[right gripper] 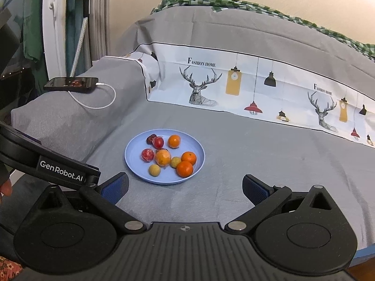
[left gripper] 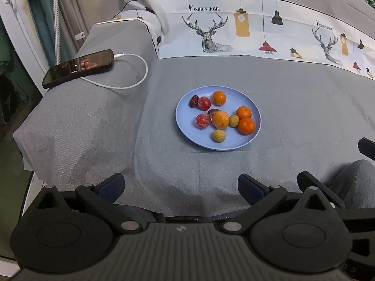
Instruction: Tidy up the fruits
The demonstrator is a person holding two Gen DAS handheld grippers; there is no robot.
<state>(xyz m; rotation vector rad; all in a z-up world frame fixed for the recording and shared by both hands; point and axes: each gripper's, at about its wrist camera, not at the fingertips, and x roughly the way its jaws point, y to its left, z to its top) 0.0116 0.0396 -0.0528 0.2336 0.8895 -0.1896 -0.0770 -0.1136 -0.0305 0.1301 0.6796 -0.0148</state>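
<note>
While both grippers hang back near the bed edge, left gripper (left gripper: 180, 187) and right gripper (right gripper: 185, 187) are spread wide, holding nothing. Blue plate (right gripper: 133, 161) sits on the grey sheet (right gripper: 257, 164); all fruit in view lies on it, which fits sorted or about to be sorted. Any pick wants one fruit only, jaws straddling it, neighbours touch. On the plate, big to small: wrapped orange fruit (right gripper: 163, 157), three tangerines (right gripper: 185, 169), two red wrapped fruits (right gripper: 148, 155), two yellowish balls (right gripper: 154, 170), dark dates (right gripper: 150, 138).
</note>
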